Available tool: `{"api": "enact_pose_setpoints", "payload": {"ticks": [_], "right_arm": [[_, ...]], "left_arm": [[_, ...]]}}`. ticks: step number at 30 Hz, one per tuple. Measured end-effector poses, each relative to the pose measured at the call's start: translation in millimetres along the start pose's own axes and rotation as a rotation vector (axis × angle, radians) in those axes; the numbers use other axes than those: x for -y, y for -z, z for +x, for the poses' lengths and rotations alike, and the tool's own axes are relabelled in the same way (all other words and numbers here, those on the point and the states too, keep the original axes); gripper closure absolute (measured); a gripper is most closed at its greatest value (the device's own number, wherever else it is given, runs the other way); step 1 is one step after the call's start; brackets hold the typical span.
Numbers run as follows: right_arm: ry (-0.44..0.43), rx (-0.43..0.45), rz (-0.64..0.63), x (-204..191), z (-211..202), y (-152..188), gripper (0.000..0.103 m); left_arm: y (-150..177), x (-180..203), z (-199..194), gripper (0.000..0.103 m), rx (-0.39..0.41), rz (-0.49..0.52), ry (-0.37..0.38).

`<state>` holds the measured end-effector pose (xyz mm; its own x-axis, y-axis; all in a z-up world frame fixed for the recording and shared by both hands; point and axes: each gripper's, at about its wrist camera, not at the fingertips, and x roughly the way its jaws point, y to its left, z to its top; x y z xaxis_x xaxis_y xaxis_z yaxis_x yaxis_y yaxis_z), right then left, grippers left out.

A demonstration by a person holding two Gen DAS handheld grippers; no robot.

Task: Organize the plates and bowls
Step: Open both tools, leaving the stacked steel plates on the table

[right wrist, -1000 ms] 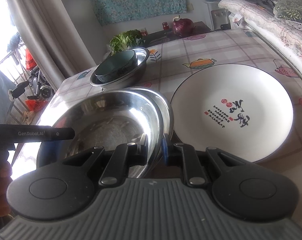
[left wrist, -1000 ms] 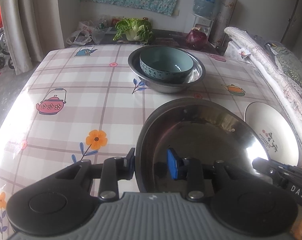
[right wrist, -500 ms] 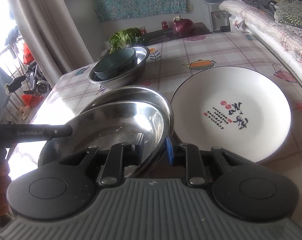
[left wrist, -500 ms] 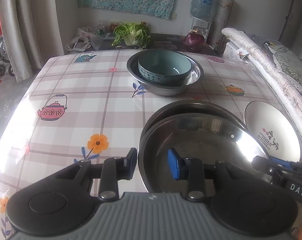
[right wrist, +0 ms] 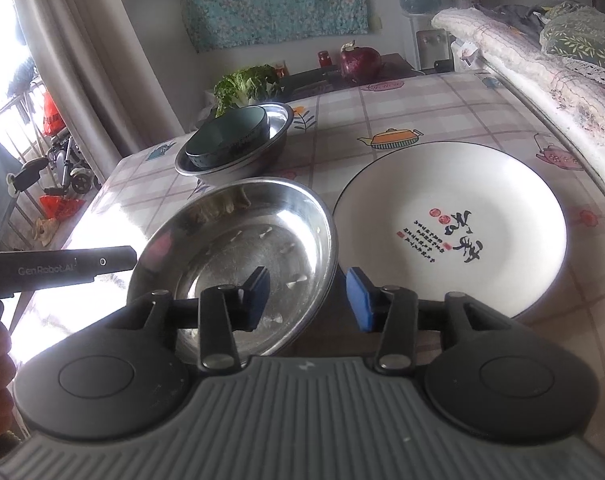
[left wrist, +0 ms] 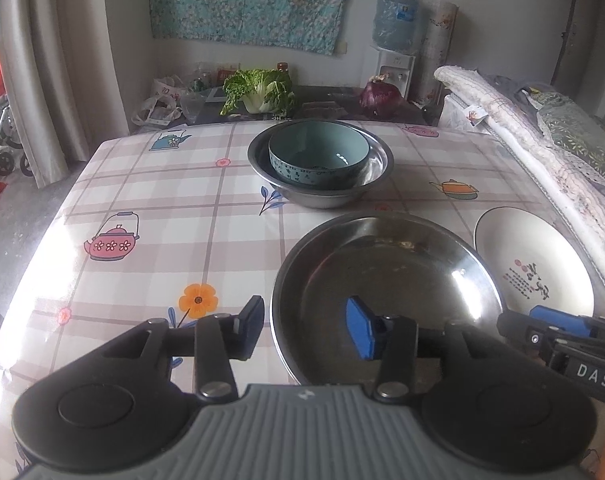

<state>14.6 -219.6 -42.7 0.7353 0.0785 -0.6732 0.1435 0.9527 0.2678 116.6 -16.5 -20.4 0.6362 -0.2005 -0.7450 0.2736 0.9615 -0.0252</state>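
Two stacked steel plates (left wrist: 386, 272) lie on the checked tablecloth; they also show in the right wrist view (right wrist: 238, 248). My left gripper (left wrist: 304, 328) is open, its jaws straddling the plates' near left rim. My right gripper (right wrist: 308, 298) is open, its jaws straddling the plates' near right rim. A white plate with black writing (right wrist: 450, 224) lies right of them, also in the left wrist view (left wrist: 530, 268). Farther back, a teal bowl (left wrist: 318, 156) sits inside a steel bowl (left wrist: 376, 160); the pair also shows in the right wrist view (right wrist: 234, 136).
The table's left edge (left wrist: 42, 248) drops to the floor. Folded quilts (left wrist: 542, 144) lie along the right side. A dark side table behind holds a cabbage (left wrist: 258, 90) and a red onion (left wrist: 380, 96). A water dispenser (left wrist: 394, 40) stands by the wall.
Both grippers held the upper steel plate, lowered it onto the lower one and opened. The plates now lie nested flat and both grippers have drawn back slightly.
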Motion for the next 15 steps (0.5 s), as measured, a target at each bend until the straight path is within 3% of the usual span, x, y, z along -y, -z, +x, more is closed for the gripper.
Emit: {"api": "enact_pose_setpoints", "payload": {"ticks": [7, 9, 12, 15], "right_arm": [[0.002, 0.011, 0.009, 5.7, -9.3, 3.8, 0.053], [0.005, 0.025, 0.007, 10.0, -15.0, 4.6, 0.051], [0.03, 0.058, 0.018, 21.8, -28.5, 4.4, 0.05], [0.073, 0.094, 0.047, 41.4, -46.8, 6.0, 0.049]], "left_arm": [[1.8, 7.7, -9.1, 0.047, 0.016, 0.02, 0.006], [4.7, 11.7, -15.5, 0.038, 0.037, 0.034, 0.025], [10.2, 17.4, -26.2, 0.025, 0.072, 0.039, 0.088], [16.1, 27.0, -35.5, 0.022, 0.101, 0.035, 0.167]]}}
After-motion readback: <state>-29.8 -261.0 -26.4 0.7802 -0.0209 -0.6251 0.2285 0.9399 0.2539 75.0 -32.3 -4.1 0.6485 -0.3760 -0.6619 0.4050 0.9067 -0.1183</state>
